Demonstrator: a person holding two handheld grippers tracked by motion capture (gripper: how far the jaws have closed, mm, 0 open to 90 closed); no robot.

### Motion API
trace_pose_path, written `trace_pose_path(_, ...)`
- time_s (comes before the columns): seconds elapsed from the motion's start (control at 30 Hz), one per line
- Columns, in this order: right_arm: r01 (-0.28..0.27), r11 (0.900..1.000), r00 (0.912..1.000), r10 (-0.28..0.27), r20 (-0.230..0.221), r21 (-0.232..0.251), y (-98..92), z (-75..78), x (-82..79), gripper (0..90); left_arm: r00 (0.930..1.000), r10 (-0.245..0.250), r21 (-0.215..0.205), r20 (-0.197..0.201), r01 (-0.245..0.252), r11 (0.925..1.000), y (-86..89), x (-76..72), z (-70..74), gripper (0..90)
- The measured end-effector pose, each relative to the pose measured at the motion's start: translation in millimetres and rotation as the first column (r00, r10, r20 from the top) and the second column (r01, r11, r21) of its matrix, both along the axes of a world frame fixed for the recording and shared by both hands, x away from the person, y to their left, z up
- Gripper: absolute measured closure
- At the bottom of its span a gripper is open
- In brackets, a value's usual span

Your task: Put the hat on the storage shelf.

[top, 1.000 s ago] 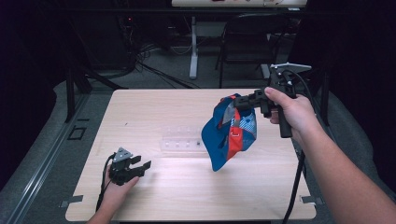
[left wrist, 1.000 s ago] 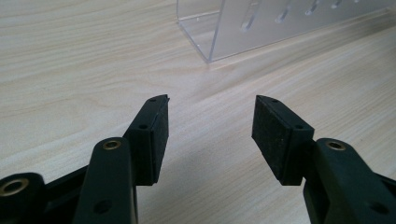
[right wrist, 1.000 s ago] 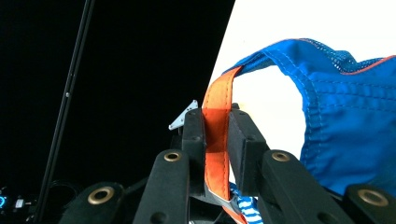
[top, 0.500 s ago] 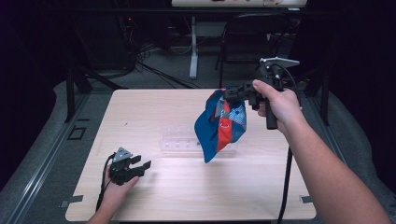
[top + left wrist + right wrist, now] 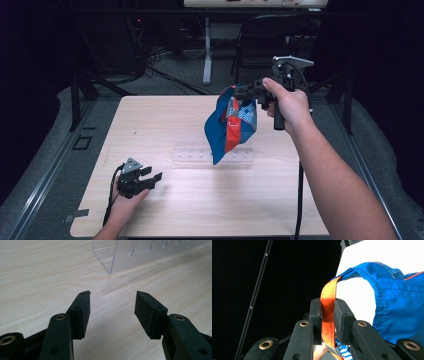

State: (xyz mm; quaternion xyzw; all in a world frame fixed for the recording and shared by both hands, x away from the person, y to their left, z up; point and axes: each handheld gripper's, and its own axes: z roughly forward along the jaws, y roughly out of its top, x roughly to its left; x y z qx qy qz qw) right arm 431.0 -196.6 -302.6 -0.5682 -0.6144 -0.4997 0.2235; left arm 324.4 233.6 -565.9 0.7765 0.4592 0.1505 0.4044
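My right gripper [image 5: 243, 92] is clamped on the stitched orange strap [image 5: 327, 312] of a soft blue mesh-and-fabric bag [image 5: 231, 128], which hangs above the clear, slotted acrylic rack [image 5: 212, 152] near the table's centre. Since a second ago the bag has swung from about 3 o'clock toward 12, while my left gripper [image 5: 152, 175], jaws apart with nothing between them, stayed at 7 o'clock. The pale wood-grain table [image 5: 210, 205] sits on grey flooring in a dark room.
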Motion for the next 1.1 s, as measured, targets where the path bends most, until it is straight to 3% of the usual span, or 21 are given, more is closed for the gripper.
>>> trace_pose_path(0.37, 0.058, 0.998, 0.9982, -0.058, 0.012, 0.015, -0.1, -6.2, 13.0, 78.1, 0.9999, -0.008, 0.005, -0.012, 0.008, 1.0, -2.0, 0.3, 0.0, 46.9)
trace_pose_path(0.73, 0.081, 0.997, 0.9967, -0.081, 0.005, -0.007, -3.5, -15.8, 14.7, 78.1, 0.9992, -0.035, 0.014, 0.019, 0.035, 0.9993, -13.2, -1.3, 1.2, 47.2)
trace_pose_path(0.9, 0.089, 0.996, 0.996, -0.089, 0.004, 0.001, -6.6, -16.6, 14.1, 78.1, 0.9957, -0.069, 0.006, 0.062, 0.069, 0.9976, -31.7, -2.5, 6.9, 47.3)
trace_pose_path(1.1, 0.077, 0.997, 0.9971, -0.077, 0.001, 0.013, -4.7, -18.2, 13.7, 78.1, 0.9815, -0.125, -0.015, 0.145, 0.128, 0.9916, -61.7, -2.5, 24.2, 49.9)
